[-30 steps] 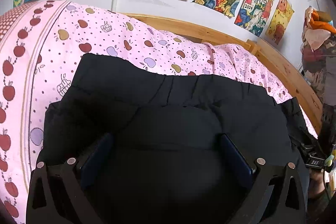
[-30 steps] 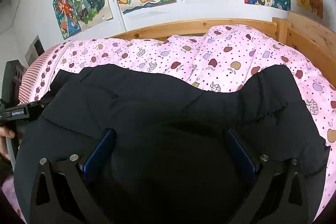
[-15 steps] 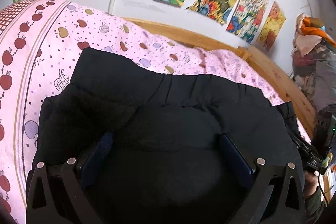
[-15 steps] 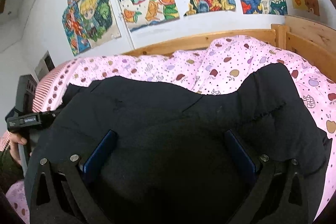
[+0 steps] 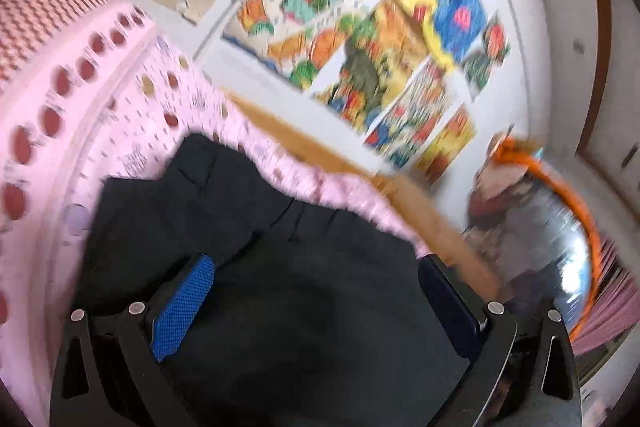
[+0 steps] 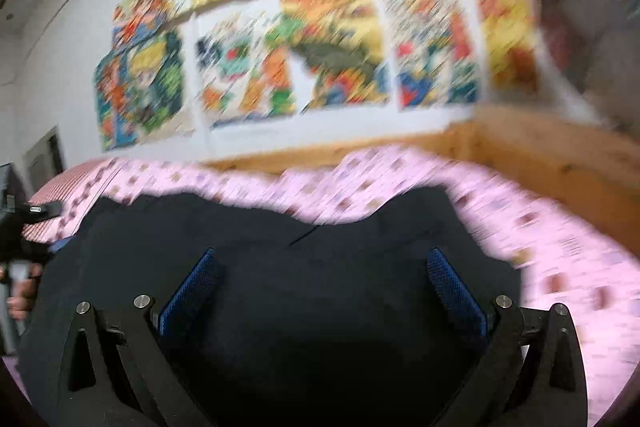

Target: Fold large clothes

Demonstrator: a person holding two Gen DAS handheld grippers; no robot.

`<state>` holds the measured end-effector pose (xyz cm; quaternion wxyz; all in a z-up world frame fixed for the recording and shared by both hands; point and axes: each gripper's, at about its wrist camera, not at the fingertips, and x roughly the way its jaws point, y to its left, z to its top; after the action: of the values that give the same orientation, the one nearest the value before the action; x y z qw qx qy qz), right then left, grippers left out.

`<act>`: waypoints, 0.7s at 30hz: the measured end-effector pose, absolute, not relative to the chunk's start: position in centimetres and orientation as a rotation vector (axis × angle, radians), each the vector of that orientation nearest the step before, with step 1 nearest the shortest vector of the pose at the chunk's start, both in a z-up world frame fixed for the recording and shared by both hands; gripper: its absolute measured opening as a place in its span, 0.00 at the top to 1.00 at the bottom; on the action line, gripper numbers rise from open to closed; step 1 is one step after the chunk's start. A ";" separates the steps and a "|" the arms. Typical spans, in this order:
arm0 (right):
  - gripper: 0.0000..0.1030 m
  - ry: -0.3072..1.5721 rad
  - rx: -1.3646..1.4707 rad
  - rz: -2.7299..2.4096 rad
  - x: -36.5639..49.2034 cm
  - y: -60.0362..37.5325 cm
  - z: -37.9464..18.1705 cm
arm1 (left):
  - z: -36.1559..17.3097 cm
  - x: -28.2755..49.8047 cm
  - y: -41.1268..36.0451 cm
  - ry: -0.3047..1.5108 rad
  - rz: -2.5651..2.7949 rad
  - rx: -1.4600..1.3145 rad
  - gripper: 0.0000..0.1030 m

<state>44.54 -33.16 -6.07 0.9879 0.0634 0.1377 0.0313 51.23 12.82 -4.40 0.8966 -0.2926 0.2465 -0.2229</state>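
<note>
Over the black garment on the pink bedsheet, both grippers — left gripper, right gripper — fingers spread wide, gripping nothing

1. A home bedroom – very likely a child's, judging by the decor.
2. Bed with a pale wooden frame set against a white wall, covered by a pink sheet printed with red apples and small dots.
3. Red-and-white patterned fabric at the bed's end, perhaps a pillow or bolster.
4. Bright hand-coloured posters stuck side by side over the wall above the frame – cartoon figures, fruit, animals, though blurred.
5. Heap of soft things with an orange band beside the bed, too smeared to identify.
6. Black garment spread on the sheet.
</note>
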 end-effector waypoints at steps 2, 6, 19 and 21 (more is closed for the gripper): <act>0.01 0.213 0.147 0.019 42.4 -34.7 -3.9 | -3.1 50.1 13.9 0.494 -0.414 -0.584 0.00; 0.01 0.247 0.159 0.055 40.7 -37.0 -1.7 | -2.3 49.5 15.2 0.572 -0.325 -0.422 0.00; 0.01 0.601 0.151 0.145 43.3 -40.8 -5.9 | -7.7 50.4 17.3 0.829 -0.395 -0.425 0.00; 0.01 0.647 0.238 0.164 44.6 -41.7 -7.3 | -8.1 50.5 16.5 0.853 -0.409 -0.382 0.00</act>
<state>44.60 -41.75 -7.29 0.9380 0.1166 0.3165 0.0802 50.53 16.50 -8.14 0.8727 -0.1828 0.4083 -0.1956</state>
